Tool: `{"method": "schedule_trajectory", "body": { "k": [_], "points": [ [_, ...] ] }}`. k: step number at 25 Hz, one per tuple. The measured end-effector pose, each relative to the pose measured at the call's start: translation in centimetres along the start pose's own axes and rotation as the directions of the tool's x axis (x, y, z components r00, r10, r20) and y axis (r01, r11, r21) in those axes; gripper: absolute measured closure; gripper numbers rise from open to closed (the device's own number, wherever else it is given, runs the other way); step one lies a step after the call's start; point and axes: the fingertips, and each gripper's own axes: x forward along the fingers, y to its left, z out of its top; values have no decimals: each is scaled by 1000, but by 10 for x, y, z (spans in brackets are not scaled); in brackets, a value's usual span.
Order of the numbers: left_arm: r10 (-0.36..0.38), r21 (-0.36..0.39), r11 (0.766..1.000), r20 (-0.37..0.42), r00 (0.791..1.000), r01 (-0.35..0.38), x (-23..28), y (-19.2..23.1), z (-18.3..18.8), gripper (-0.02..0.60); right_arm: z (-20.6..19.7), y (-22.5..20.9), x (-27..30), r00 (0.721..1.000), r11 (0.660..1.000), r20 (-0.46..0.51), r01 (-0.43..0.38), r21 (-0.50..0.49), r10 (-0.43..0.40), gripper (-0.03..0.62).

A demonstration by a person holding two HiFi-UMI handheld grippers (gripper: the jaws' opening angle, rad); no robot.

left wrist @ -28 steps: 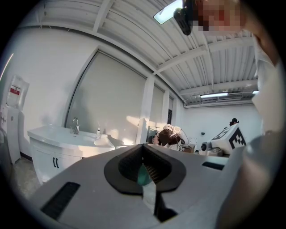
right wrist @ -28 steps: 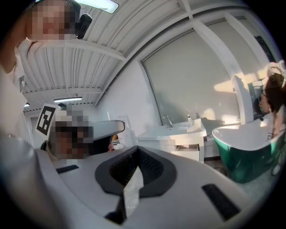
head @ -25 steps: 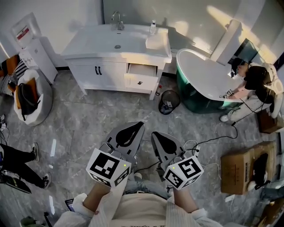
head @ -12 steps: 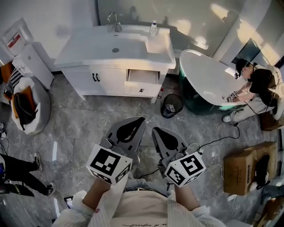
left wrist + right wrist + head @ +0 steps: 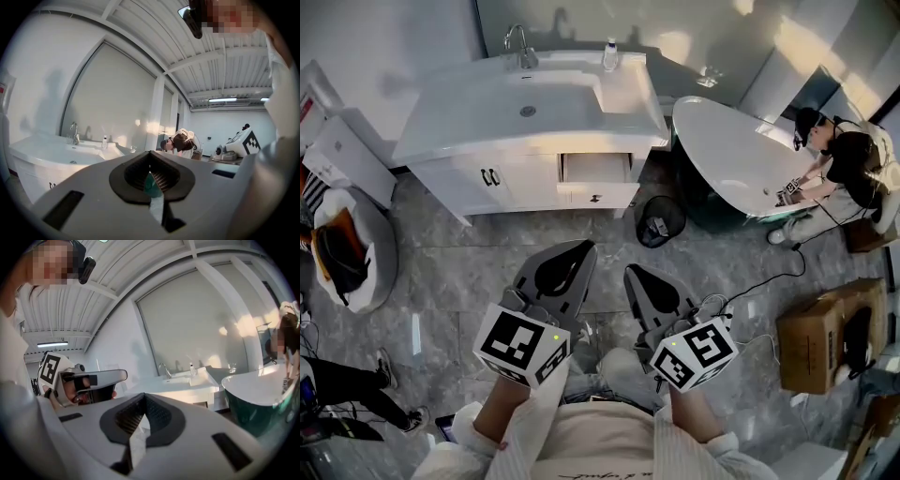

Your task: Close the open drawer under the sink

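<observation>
Drawer (image 5: pixel 595 171) sits nearer; left gripper view hides it behind tongs (image 5: pixel 150 163).

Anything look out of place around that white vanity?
Yes: the drawer at the right side of the vanity, under the countertop, stands pulled out, while the cabinet doors to its left are shut. Nothing looks spilled or damaged.
</observation>
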Motion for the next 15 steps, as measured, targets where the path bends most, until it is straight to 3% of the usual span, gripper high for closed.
{"method": "schedule_trajectory", "body": {
  "k": [15],
  "points": [
    [29, -24, 999, -23, 999, -30, 19, 58, -7, 566, -7, -20, 59, 999, 1000, -51, 7, 26, -6, 585]
  ]
}}
